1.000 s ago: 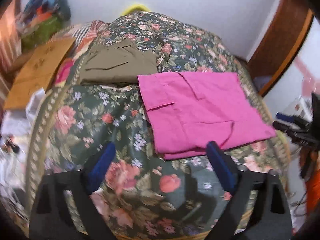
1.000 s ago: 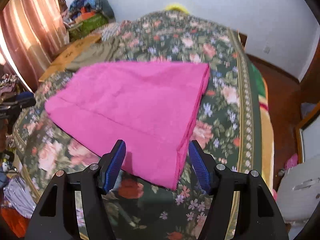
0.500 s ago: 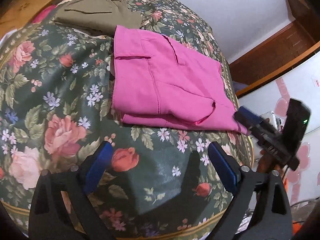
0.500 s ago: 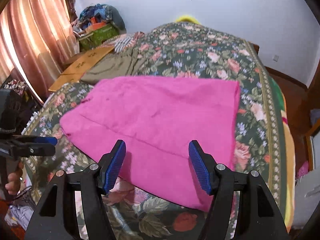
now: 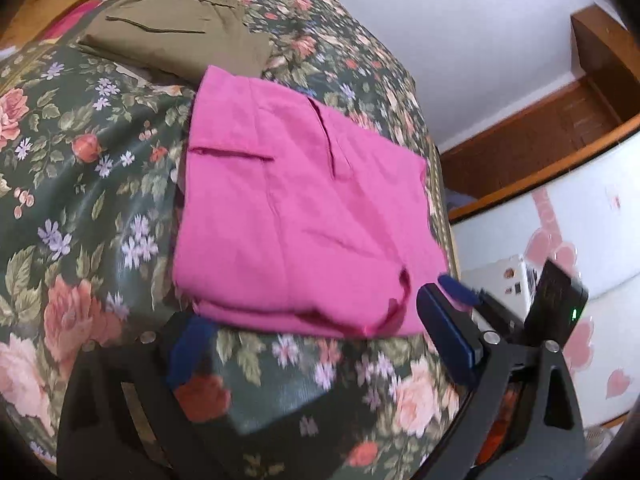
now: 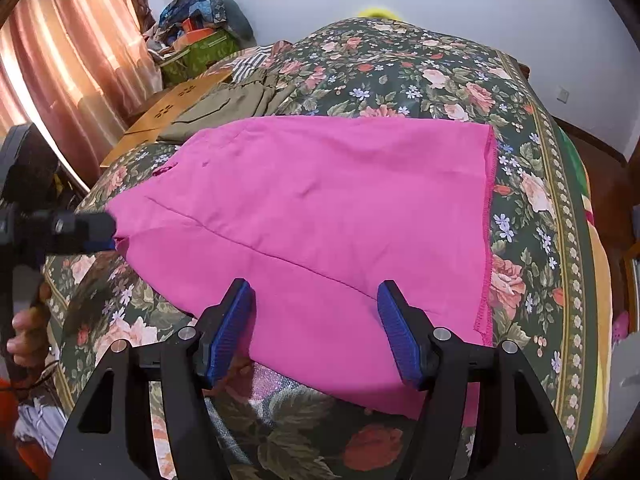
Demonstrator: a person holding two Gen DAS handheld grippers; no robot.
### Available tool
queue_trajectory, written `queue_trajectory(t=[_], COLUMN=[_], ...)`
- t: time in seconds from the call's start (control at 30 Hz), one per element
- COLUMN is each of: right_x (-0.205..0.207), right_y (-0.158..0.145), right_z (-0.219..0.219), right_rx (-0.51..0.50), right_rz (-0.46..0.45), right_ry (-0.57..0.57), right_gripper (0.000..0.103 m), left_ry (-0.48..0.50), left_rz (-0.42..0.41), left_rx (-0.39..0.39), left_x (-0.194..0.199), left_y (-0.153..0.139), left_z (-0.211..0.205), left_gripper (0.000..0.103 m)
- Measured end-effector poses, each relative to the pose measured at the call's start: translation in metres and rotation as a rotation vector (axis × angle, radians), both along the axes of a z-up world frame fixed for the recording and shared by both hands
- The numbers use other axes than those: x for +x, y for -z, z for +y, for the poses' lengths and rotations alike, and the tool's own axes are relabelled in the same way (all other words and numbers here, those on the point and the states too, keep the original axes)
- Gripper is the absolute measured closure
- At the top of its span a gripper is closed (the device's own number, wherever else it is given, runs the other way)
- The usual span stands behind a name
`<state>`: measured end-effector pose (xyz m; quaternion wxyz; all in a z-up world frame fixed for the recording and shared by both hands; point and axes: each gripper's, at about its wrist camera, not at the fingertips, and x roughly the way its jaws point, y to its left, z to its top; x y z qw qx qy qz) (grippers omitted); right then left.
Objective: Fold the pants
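Pink pants (image 5: pixel 300 216) lie folded flat on the floral bedspread (image 5: pixel 92 184). In the right wrist view the pants (image 6: pixel 320 208) spread across the bed. My left gripper (image 5: pixel 320 356) is open, just short of the pants' near edge. It also shows in the right wrist view (image 6: pixel 100 228), touching the pants' left corner. My right gripper (image 6: pixel 316 328) is open, its blue pads over the pants' near edge. Its tips show in the left wrist view (image 5: pixel 460 292) at the pants' right corner.
Folded olive pants (image 5: pixel 176 40) lie beyond the pink ones, also in the right wrist view (image 6: pixel 224 104). A cardboard sheet (image 6: pixel 172 116) and a clothes pile (image 6: pixel 200 36) sit at the far left by the curtain (image 6: pixel 68 72). The bed's edge (image 6: pixel 568 240) drops off at the right.
Both grippers have moved closer to the pink pants. The left one swung toward the pants' near edge and corner; the right one advanced over the near edge. Both stayed open.
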<state>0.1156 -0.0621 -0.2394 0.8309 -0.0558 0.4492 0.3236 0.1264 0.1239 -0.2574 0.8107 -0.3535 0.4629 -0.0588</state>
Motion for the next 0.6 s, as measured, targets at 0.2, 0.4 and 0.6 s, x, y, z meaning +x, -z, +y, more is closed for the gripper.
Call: queue_trajectory(t=[0.2, 0.4, 0.6], right_x=[0.002, 0.004, 0.006], right_y=[0.001, 0.001, -0.001], right_z=[-0.002, -0.004, -0.003], right_rx=[0.009, 0.014, 0.007], right_rz=[0.013, 0.020, 0.030], right_ry=[-0.016, -0.013, -0.010], right_gripper=[0.040, 0.040, 0.040], left_ry=[-0.044, -0.025, 0.003], left_rz=[0.030, 0.038, -0.034], left_rx=[0.049, 0.165, 0.245], left_x=[0.018, 0.023, 0.015], left_y=[0.004, 0.002, -0.022], left_z=[0.010, 0.006, -0.001], left_gripper=[0.019, 0.055, 0.069])
